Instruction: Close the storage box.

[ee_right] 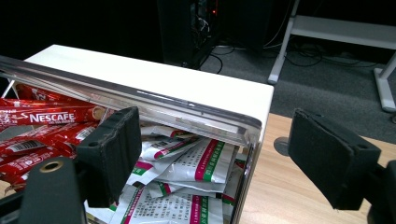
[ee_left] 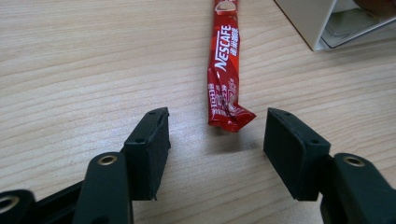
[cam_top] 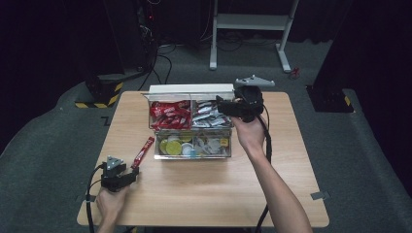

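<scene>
One Nescafe stick (ee_left: pixel 226 70) lies on the worktop (cam_top: pixel 209 189), its end between the left claw (ee_left: pixel 215 140), gaping, untouched; right claw (ee_right: pixel 215 154) wide astride the four-compartment organizer's (cam_top: pixel 192 145) corner; sachets inside too piled to count.

Only brand I can make out is NESCAFE, white letters on the red stick sachet (ee_left: pixel 225 70) lying just beside the clear box (ee_left: pixel 327 28), plus on another red sachet (ee_right: pixel 46 116) inside that box. Everything else's too tiny.

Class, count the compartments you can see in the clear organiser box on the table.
4: back left holds red sachets, back right white sachets, front left round capsules, front right more small packs.
</scene>
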Available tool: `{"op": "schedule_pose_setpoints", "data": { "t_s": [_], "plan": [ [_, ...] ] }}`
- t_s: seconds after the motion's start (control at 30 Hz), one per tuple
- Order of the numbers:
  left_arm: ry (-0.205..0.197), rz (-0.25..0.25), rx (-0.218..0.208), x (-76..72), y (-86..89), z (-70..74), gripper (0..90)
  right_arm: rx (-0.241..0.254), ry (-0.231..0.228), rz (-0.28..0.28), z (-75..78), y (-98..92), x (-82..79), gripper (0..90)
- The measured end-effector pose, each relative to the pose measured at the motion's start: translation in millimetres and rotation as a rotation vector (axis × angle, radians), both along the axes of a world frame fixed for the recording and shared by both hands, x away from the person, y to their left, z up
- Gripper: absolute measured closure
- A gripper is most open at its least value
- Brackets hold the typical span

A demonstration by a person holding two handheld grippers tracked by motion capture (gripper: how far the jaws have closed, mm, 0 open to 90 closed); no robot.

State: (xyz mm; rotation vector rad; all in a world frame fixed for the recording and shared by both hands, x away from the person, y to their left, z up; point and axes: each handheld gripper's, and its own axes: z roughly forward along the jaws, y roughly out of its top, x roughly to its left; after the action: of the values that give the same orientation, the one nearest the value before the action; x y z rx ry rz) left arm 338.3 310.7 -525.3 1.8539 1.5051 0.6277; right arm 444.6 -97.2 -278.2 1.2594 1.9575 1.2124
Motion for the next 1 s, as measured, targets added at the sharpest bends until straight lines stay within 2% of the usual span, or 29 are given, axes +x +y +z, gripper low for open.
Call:
{"op": "schedule_pose_setpoints", "data": {
  "t_s": [0.13, 0.43, 0.73, 1.0],
  "plan": [
    [-0.03, 0.005, 0.011, -3.3, -1.5, -3.0, 41.0, 0.0, -0.005, 0.003, -0.7, -1.5, 0.1, 16.9],
    [-0.029, 0.009, 0.02, -3.6, -3.4, -3.1, 41.0, 0.004, -0.012, 0.024, 1.3, -9.3, -0.7, 18.9],
    [-0.03, 0.006, 0.032, -3.5, -3.8, -3.1, 40.7, 0.007, -0.016, 0.003, 1.0, -15.2, -1.6, 18.6],
    [-0.026, 0.007, 0.023, -4.4, -3.1, -2.9, 40.8, 0.01, -0.023, 0.038, 1.0, -15.4, 0.3, 19.2]
  ]
}}
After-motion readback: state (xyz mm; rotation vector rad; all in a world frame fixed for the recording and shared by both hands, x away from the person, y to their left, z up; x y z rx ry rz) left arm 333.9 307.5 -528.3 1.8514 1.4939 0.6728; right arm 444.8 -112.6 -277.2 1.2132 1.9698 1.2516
